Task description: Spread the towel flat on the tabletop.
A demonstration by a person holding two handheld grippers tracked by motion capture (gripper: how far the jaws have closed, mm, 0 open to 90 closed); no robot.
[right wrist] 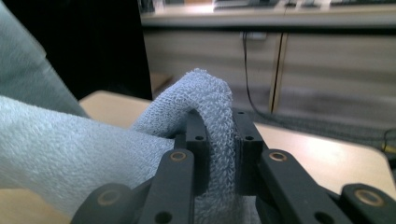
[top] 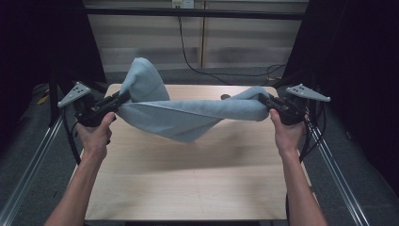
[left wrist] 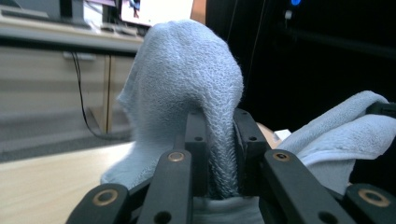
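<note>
A light blue towel [top: 188, 115] hangs stretched between my two grippers above the wooden table [top: 188, 179], sagging in the middle. My left gripper [top: 123, 97] is shut on the towel's left end, which bunches up above the jaws. In the left gripper view the towel [left wrist: 187, 84] is pinched between the black jaws of the left gripper [left wrist: 220, 140]. My right gripper [top: 263, 100] is shut on the right end. In the right gripper view a fold of towel [right wrist: 210, 102] is pressed between the jaws of the right gripper [right wrist: 220, 135].
A small dark round mark [top: 225, 97] lies on the table's far edge. Metal rails [top: 33, 169] run along both sides of the table. A black cable [top: 188, 56] trails down the back wall to the floor. Dark curtains stand left and right.
</note>
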